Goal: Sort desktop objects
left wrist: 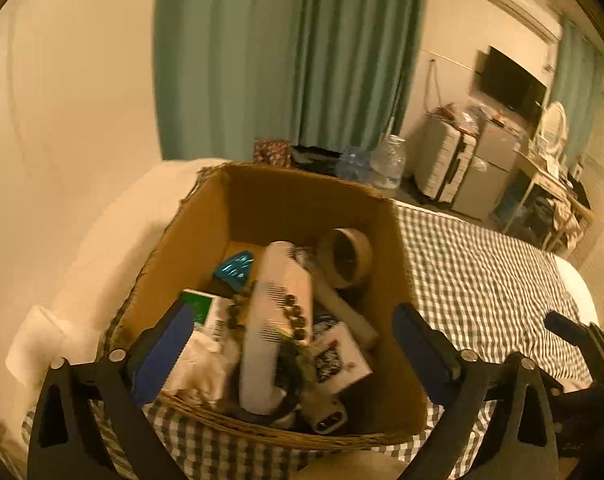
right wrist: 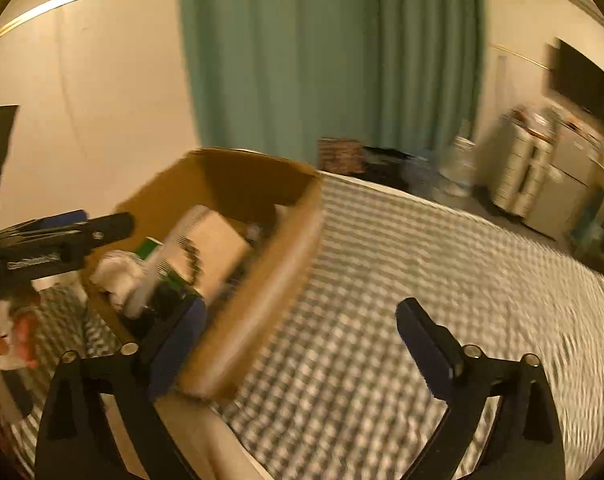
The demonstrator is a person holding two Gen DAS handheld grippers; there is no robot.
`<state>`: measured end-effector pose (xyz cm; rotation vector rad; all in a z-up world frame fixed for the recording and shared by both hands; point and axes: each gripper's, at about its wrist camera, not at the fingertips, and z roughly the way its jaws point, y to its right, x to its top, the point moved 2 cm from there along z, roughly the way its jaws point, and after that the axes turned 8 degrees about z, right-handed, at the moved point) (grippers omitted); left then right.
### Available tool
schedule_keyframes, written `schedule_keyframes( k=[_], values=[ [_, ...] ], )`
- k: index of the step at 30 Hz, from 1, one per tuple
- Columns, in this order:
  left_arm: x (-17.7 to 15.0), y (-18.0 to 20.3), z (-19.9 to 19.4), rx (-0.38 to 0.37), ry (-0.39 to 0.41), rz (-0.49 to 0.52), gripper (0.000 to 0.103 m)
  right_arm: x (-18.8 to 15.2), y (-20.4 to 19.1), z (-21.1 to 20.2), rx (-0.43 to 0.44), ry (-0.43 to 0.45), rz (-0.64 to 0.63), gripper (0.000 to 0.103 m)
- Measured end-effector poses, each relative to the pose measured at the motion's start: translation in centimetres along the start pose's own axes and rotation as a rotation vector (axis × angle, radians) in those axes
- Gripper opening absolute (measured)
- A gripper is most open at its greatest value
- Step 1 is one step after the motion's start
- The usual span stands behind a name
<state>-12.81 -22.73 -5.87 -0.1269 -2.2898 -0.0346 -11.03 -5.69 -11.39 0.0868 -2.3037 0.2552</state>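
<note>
A cardboard box (left wrist: 310,196) sits on a checked bedspread (left wrist: 482,280). It holds a long white comb (left wrist: 277,320), a bead bracelet (left wrist: 295,316), a tape roll (left wrist: 348,256), a teal item (left wrist: 235,266), a green-and-white packet (left wrist: 205,308), a card pack (left wrist: 336,354) and crumpled tissue (left wrist: 197,364). My left gripper (left wrist: 289,344) is open over the box, holding nothing. My right gripper (right wrist: 302,340) is open and empty, to the right of the box (right wrist: 269,264), its left finger (right wrist: 177,344) near the box's front corner. The right wrist view is blurred.
Green curtains (left wrist: 281,60) hang behind. Plastic bottles (left wrist: 386,160) and a patterned box (left wrist: 271,152) stand beyond the bed. A suitcase (left wrist: 442,168), a small fridge (left wrist: 486,168) and a TV (left wrist: 510,84) are at the right. A white pillow (left wrist: 113,232) lies left of the box.
</note>
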Motion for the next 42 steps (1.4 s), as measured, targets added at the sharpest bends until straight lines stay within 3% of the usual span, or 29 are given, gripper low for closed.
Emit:
schedule_keyframes(
  k=[4, 11, 25, 34, 36, 42],
  values=[
    [-0.2, 3.0, -0.3, -0.019, 0.006, 0.048, 0.103, -1.1, 2.5, -2.5, -0.077, 0.009, 0.109, 0.103],
    [-0.2, 6.8, -1.3, -0.003, 0.017, 0.144, 0.103, -0.7, 3.2, -5.4, -0.123, 0.065, 0.145, 0.103],
    [-0.4, 5.6, -0.8, 0.062, -0.018, 0.096, 0.103, -0.8, 3.4, -6.6, -0.175, 0.081, 0.148, 0.103],
    [-0.9, 5.4, -0.3, 0.021, -0.035, 0.079, 0.103, -1.2, 3.0, -5.7, -0.188, 0.049, 0.137, 0.103],
    [-1.1, 5.2, -0.7, -0.007, -0.008, 0.066, 0.103, -1.2, 3.0, -5.6, -0.189, 0.041, 0.137, 0.103],
    [-0.9, 5.1, -1.2, 0.031, 0.017, 0.061, 0.103, -1.2, 2.9, -5.4, -0.188, 0.035, 0.139, 0.103]
  ],
)
